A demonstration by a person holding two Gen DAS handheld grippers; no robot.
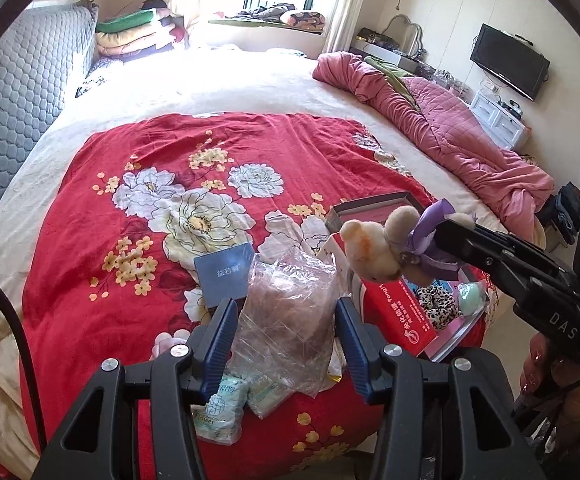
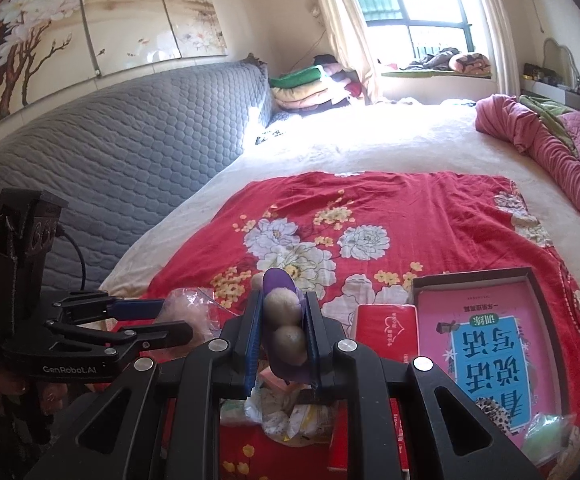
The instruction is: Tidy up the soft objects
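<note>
My right gripper is shut on a small cream teddy bear with a purple ribbon, held in the air above the boxes; the bear's body shows between the pads. My left gripper is open, its blue pads either side of a crumpled clear plastic bag on the red floral sheet. It also shows from the side in the right wrist view. A leopard-print soft item and a pale green soft ball lie in the pink-lined box.
A blue box, a red carton, tissue packets and a second open box lie on the sheet. A pink quilt is bunched at right. A grey padded headboard is at left. Folded blankets are by the window.
</note>
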